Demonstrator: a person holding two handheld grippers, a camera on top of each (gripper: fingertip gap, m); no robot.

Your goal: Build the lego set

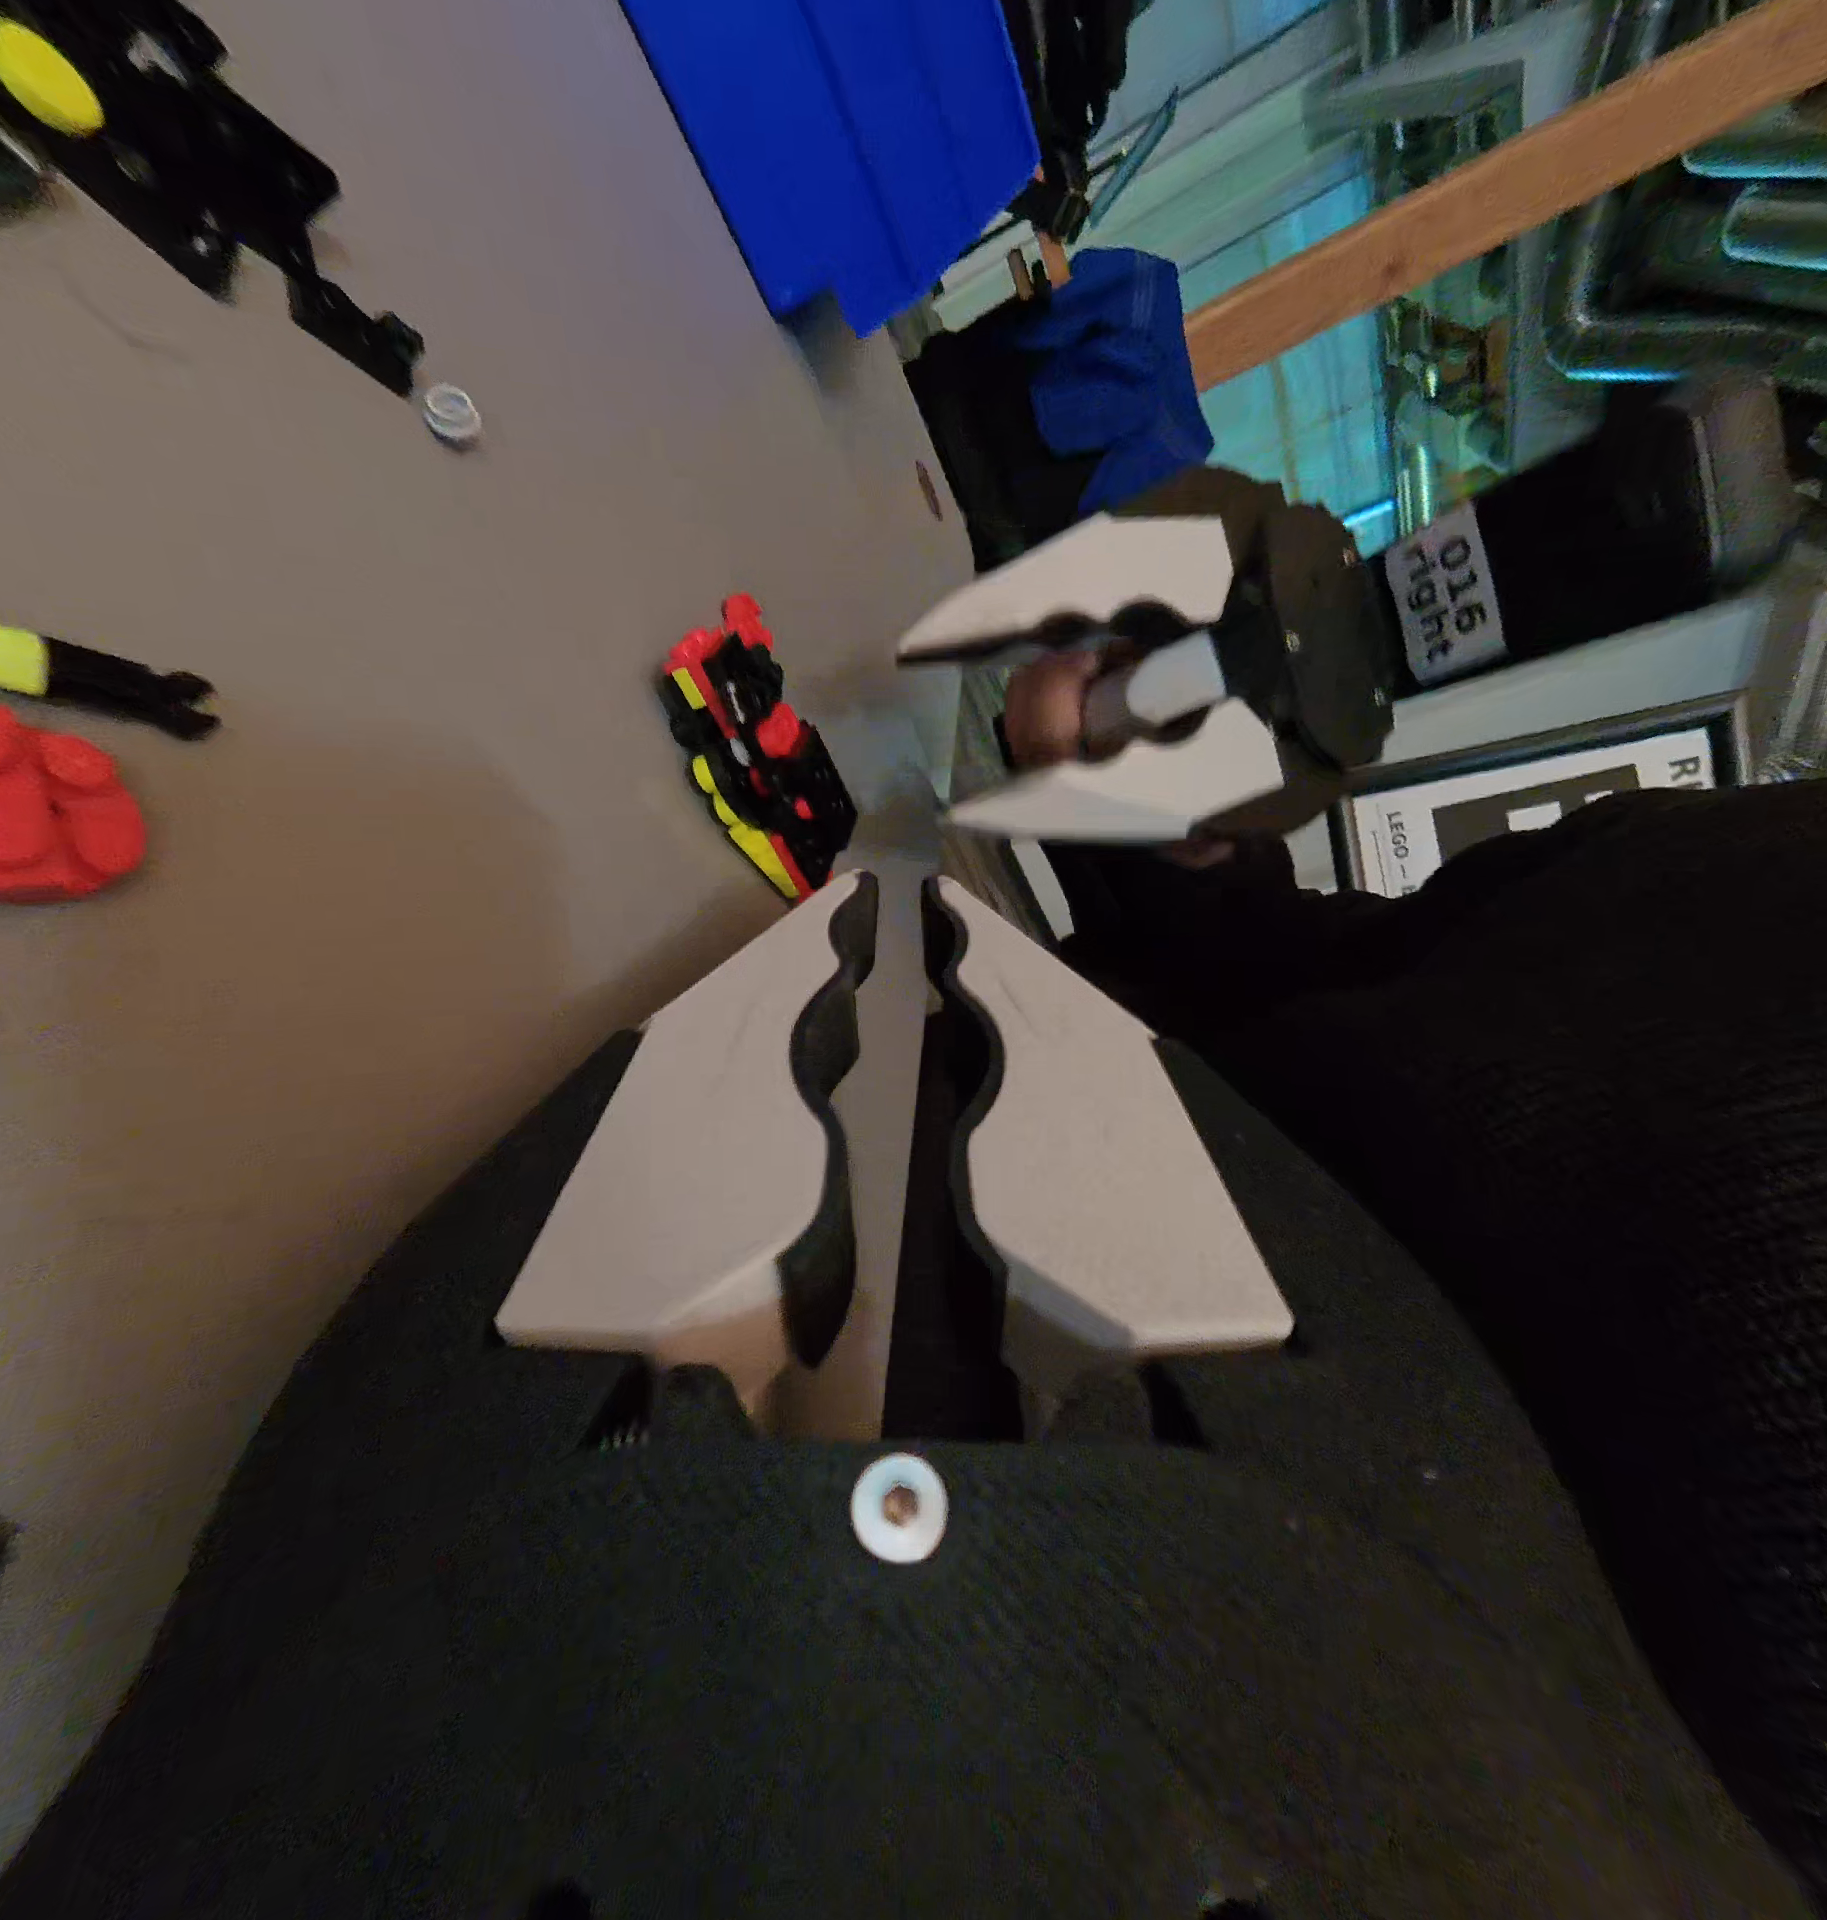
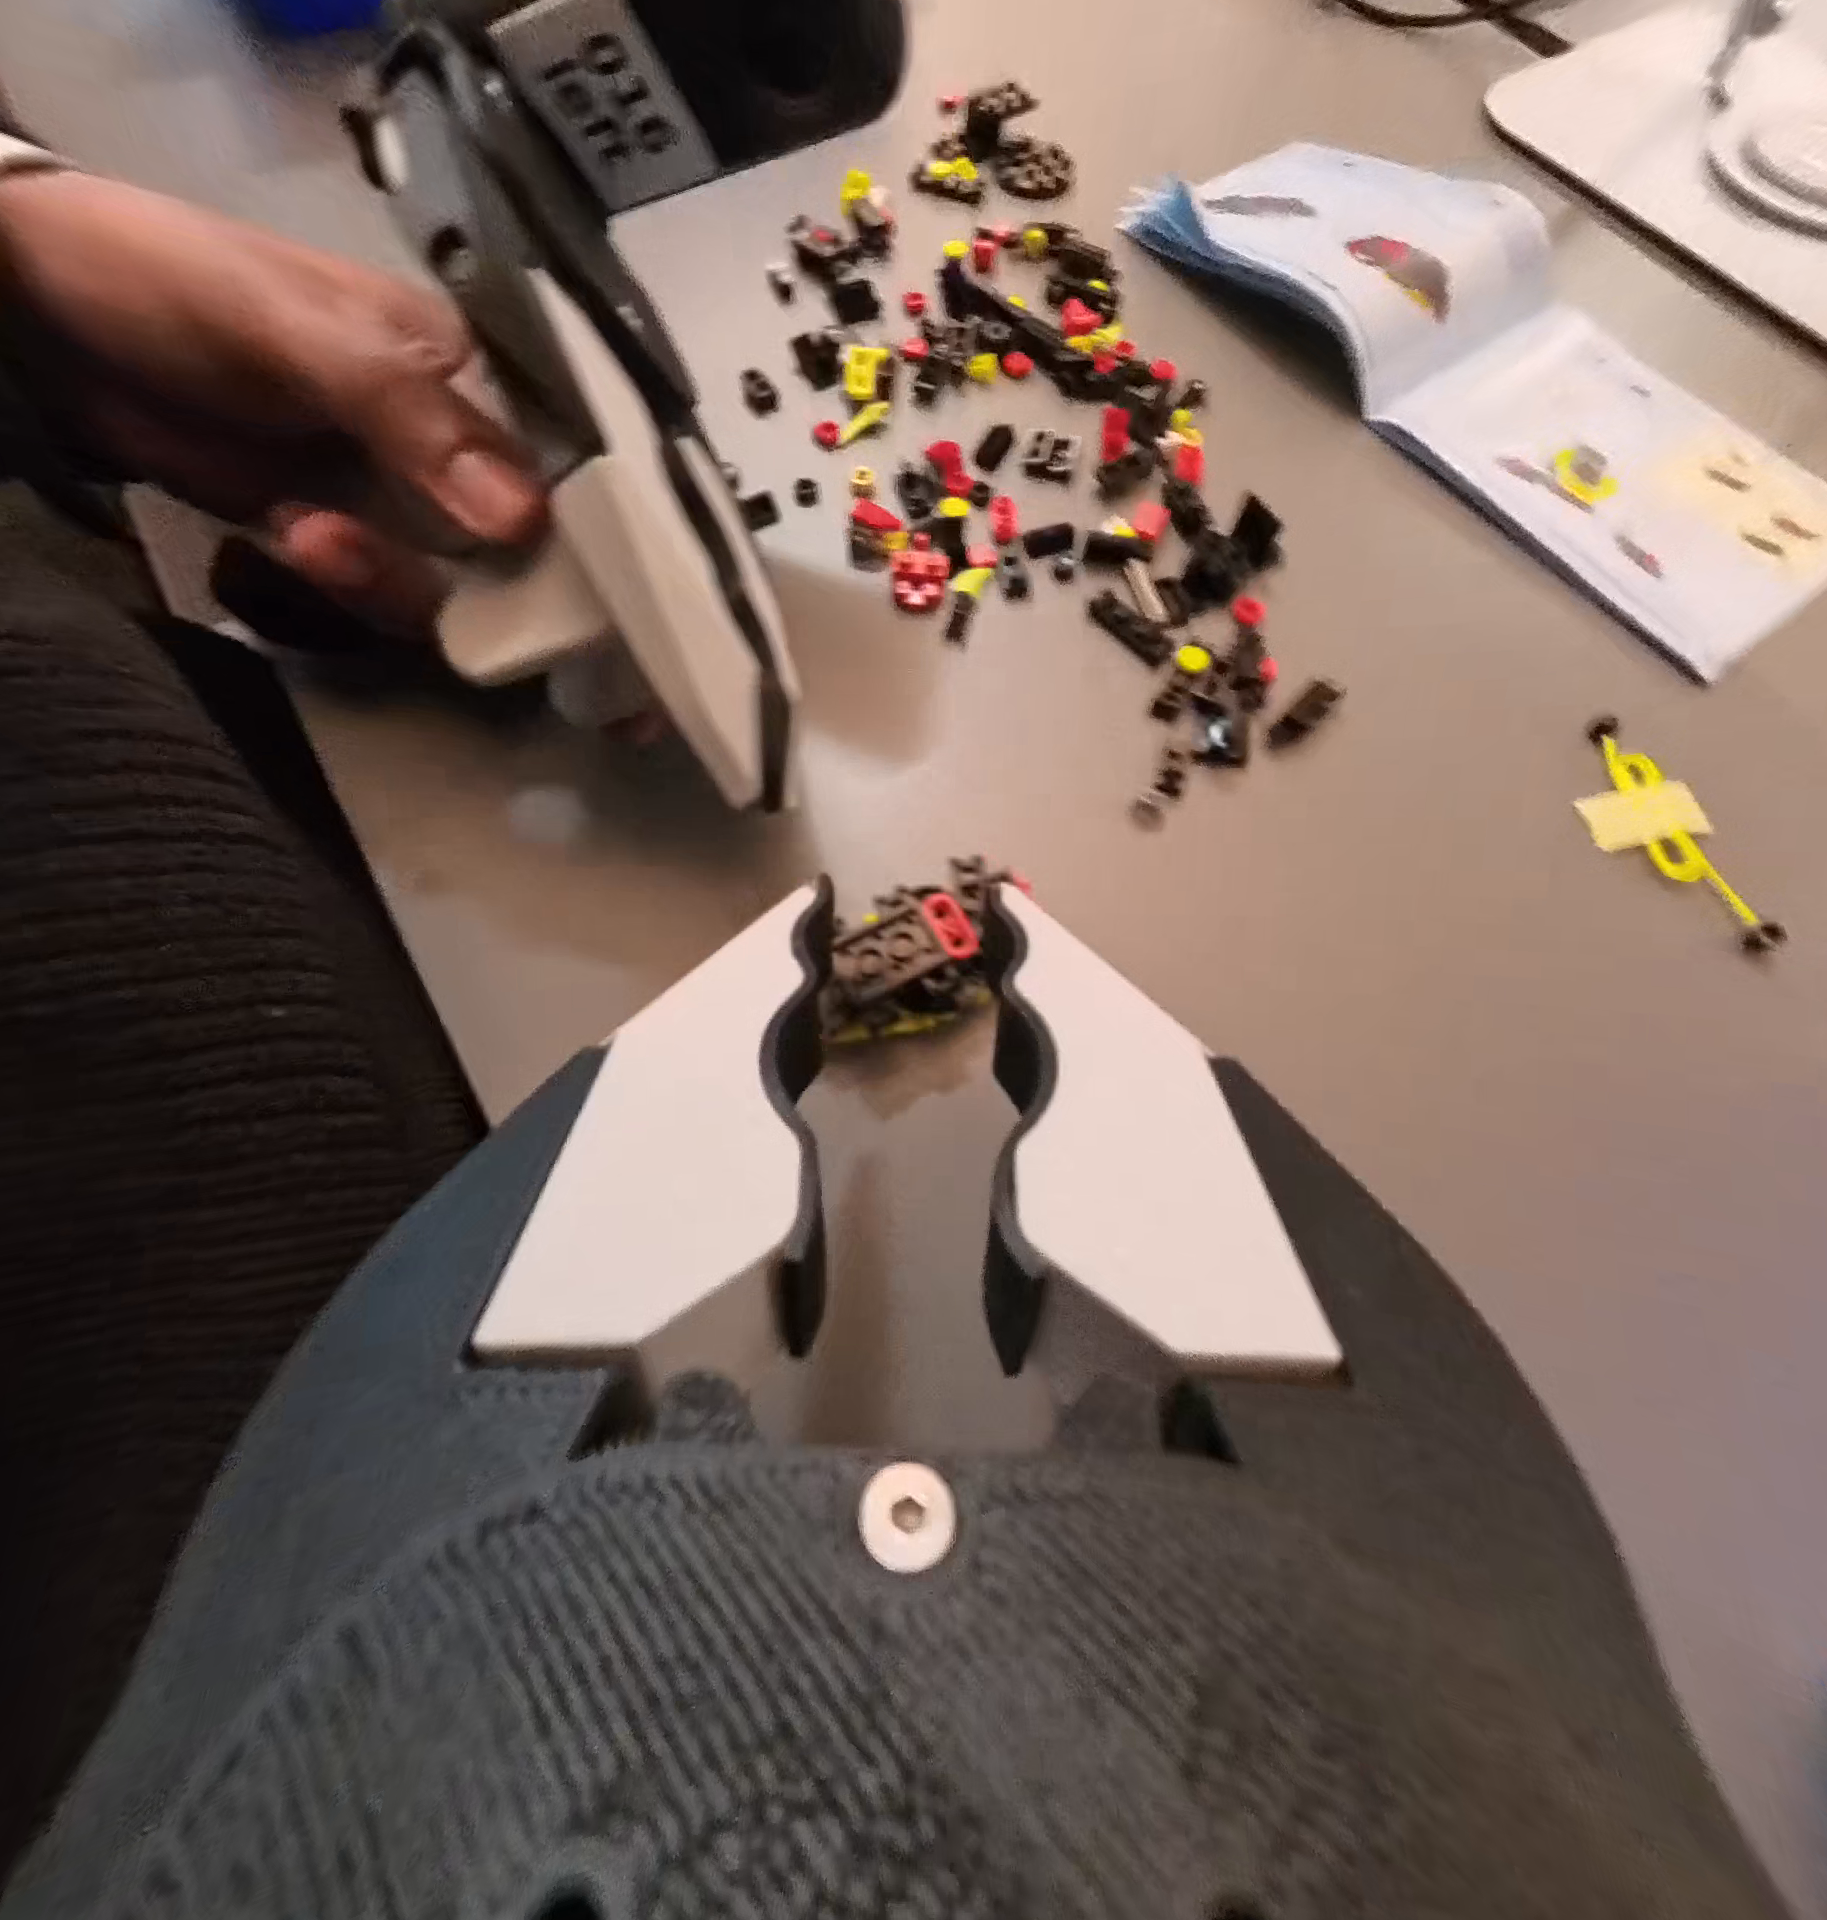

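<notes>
Your grey surface (image 2: 1408,1039) spreads ahead of both tools. Beyond your right tool (image 2: 914,914), up and to its right, lies an open instruction booklet (image 2: 1491,395). Straight ahead of it, farther off, sits a wide scatter of small black, red and yellow bricks (image 2: 1054,416).

Your left tool (image 1: 901,883) shows a narrow gap between its 2 fingers, with only bare surface seen through it, so it grips nothing. In the right wrist view it hangs up and to the left of the right tool, a hand (image 2: 265,395) wrapped around its body.

The small black, red and yellow brick assembly (image 2: 909,961) sits between your right tool's 2 fingertips, resting on the surface. The right wrist view puts the dark pads against its sides, but the left wrist view shows that tool spread wide and clear of the assembly, which lies just left of your left tool's tip, so the right tool is open.

To the far right of the right tool lies a thin yellow piece (image 2: 1657,831) with a strip of tape over it.
</notes>
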